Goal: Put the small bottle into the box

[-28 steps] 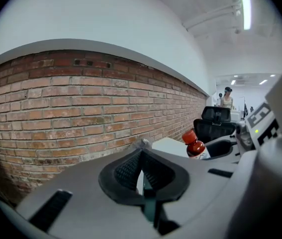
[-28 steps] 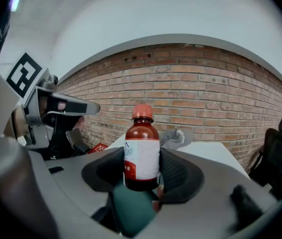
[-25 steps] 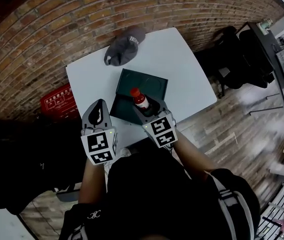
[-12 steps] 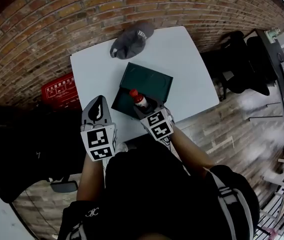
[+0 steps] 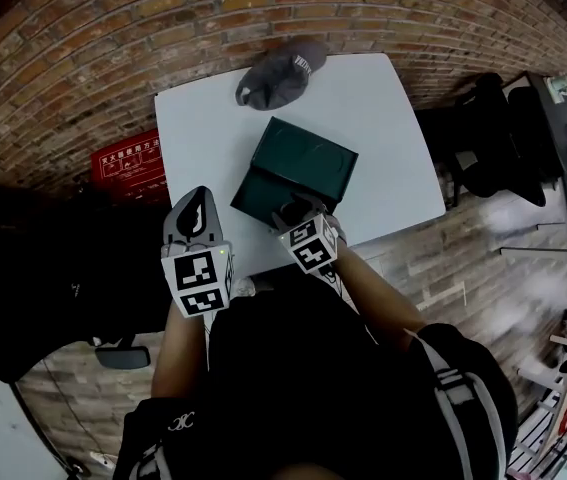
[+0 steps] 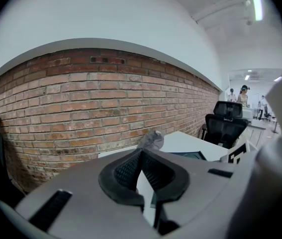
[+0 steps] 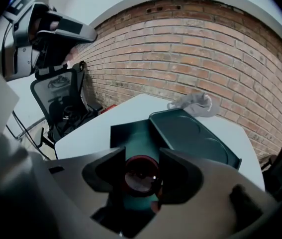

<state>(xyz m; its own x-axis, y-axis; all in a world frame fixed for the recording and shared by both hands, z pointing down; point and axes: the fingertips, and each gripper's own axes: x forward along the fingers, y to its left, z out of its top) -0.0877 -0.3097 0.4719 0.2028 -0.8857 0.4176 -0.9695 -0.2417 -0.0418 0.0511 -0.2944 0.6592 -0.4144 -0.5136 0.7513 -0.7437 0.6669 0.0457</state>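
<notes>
Since the last frame your right gripper (image 5: 291,216) has tipped the small bottle (image 7: 141,176) downward; jaws clamp it at the green box's (image 5: 308,158) near end. Left gripper (image 5: 195,218) jaws together, empty, at the bench's (image 5: 383,118) near edge.

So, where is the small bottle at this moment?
In the right gripper view, the small bottle is clamped in the right claw, over the near part of the open dark green box on the white table.

Brick wall (image 5: 113,28) — white table (image 5: 393,148), wood floor (image 5: 463,258), black chair (image 5: 488,143).
</notes>
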